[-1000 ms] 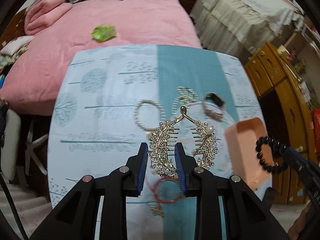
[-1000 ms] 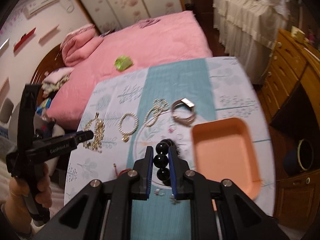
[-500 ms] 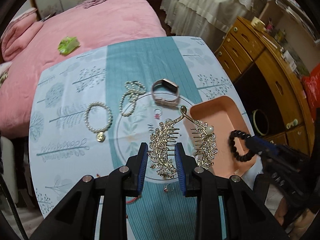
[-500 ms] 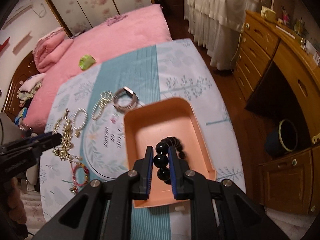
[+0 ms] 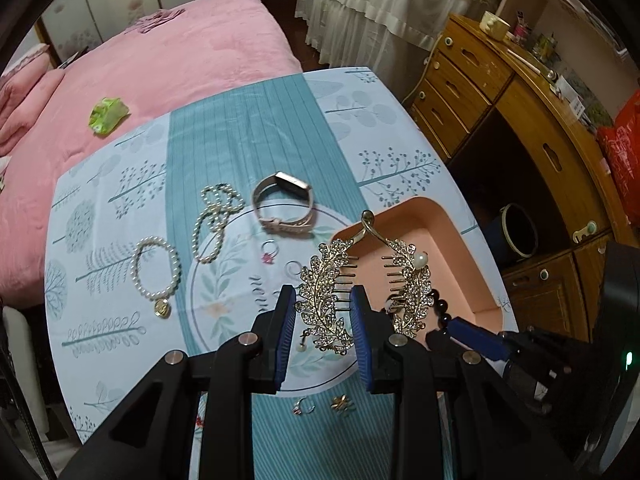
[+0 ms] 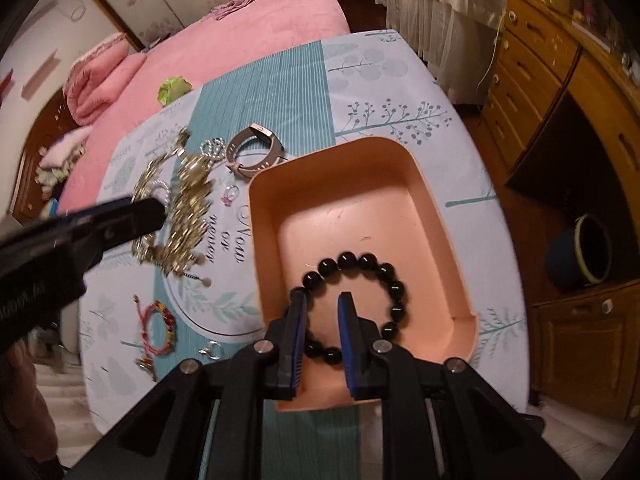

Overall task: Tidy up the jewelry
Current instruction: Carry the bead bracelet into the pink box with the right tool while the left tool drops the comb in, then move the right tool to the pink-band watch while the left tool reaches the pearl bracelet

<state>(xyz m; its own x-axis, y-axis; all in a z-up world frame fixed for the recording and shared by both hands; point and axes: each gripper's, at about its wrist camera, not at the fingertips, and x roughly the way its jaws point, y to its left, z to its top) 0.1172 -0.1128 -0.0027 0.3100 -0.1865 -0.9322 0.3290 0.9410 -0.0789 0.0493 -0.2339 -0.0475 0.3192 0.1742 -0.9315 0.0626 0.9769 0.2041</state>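
My left gripper [image 5: 322,300] is shut on a gold leaf-shaped hair clip [image 5: 326,288] and holds it in the air beside the orange tray [image 5: 452,240]. The clip's second wing [image 5: 408,280] hangs over the tray. My right gripper [image 6: 323,306] is open above the near end of the orange tray [image 6: 424,184]. The black bead bracelet [image 6: 360,300] lies on the tray floor under its fingers. In the right wrist view the left gripper [image 6: 132,216] and the clip [image 6: 188,208] are blurred at the left.
On the tablecloth lie a pink watch [image 5: 284,204], a pearl necklace [image 5: 212,220], a pearl bracelet [image 5: 156,272], small rings [image 5: 270,250], a red cord bracelet [image 6: 158,328] and small earrings [image 5: 320,406]. A pink bed [image 5: 160,60] stands behind, wooden drawers [image 5: 500,100] to the right.
My right gripper has opened and let the black bead bracelet drop into the tray. My left gripper has carried the hair clip right, up to the tray.
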